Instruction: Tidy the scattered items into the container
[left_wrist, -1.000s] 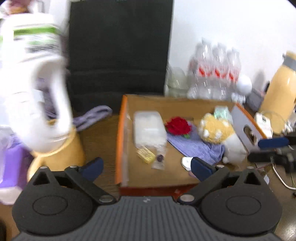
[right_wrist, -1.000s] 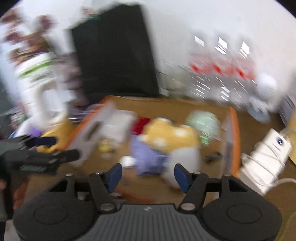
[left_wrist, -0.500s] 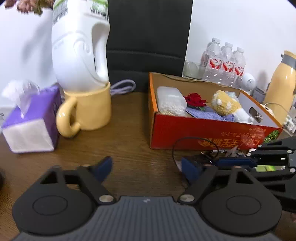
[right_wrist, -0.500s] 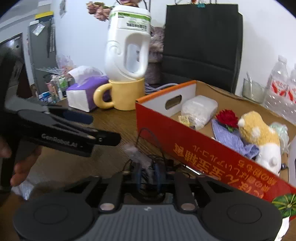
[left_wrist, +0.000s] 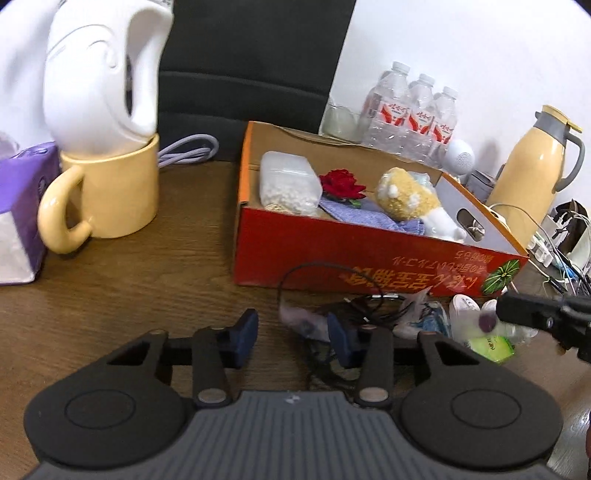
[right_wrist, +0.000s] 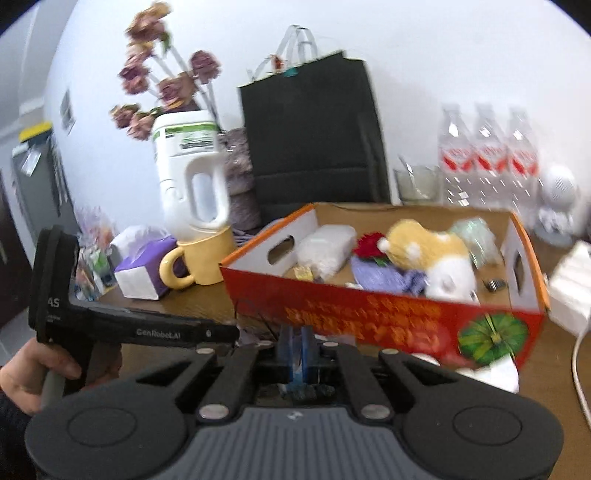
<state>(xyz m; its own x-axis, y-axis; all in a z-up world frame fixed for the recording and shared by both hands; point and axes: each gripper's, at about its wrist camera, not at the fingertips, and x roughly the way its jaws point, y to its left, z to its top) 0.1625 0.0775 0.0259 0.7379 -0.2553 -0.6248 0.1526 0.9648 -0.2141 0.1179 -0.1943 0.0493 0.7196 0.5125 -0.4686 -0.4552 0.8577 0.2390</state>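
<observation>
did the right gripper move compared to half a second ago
Yes. In the right wrist view the red cardboard box now sits lower and more level, so the right gripper has lifted upward, jaws shut on something small that is blurred.

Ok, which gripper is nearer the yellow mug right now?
Left. The left gripper is open over the table, with the yellow mug ahead to its left. The right gripper is farther off, low by the red box's front right corner.
</observation>
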